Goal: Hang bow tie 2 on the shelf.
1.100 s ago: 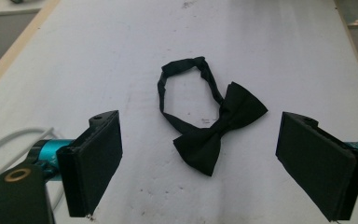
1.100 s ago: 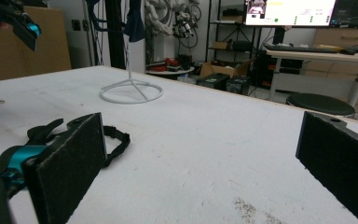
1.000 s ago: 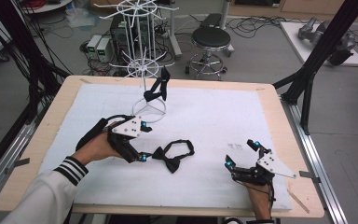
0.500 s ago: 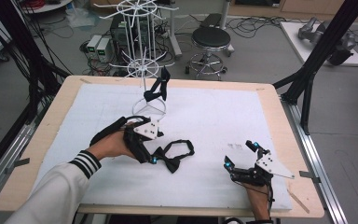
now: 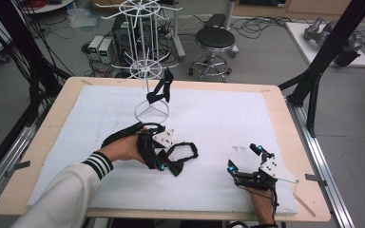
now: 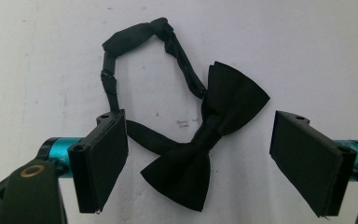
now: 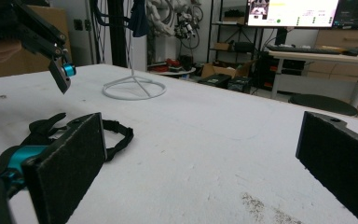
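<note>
Left gripper (image 6: 200,158): fingers (image 6: 103,163) spread wide and closing slightly, set over the black bow tie (image 6: 205,144). The bow lies between the two pads, neither pad pressing it. The bow tie lies flat on the white table (image 5: 228,118), its strap looped away from the gripper. Right gripper (image 7: 205,177): fingers wide apart, nothing between them, resting low near the table's front edge. A second bow tie (image 5: 160,90) hangs on the white wire rack (image 5: 147,57) at the back.

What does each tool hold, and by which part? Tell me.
Nothing. The left tool straddles the bow tie, pads apart from it; the right tool is open.
</note>
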Action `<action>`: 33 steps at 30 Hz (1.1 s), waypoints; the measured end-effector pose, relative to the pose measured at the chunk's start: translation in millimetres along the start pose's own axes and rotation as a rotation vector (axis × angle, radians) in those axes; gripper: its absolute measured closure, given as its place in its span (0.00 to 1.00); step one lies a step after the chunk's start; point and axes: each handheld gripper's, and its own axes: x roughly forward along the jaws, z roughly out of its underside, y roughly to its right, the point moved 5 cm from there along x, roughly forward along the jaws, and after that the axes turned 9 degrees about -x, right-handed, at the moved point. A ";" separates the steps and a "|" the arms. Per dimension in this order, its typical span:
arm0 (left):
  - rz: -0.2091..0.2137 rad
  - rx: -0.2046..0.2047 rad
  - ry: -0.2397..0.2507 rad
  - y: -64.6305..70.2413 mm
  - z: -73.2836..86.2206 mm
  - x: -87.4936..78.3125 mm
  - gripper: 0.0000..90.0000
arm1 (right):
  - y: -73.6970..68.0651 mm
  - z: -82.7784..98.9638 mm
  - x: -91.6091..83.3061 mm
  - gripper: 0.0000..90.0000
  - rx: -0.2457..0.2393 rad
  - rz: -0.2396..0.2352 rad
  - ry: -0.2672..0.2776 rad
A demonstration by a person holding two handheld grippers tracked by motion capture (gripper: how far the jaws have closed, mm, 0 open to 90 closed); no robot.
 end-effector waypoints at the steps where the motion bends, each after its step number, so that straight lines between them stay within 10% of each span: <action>1: -0.002 0.011 -0.009 -0.5 -0.2 1.8 0.22 | -0.2 -0.1 -0.2 0.01 0.001 0.000 0.001; 33: 0.063 0.070 -0.155 -2.1 7.1 27.4 0.49 | 0.0 0.1 -2.4 0.01 0.005 0.005 0.023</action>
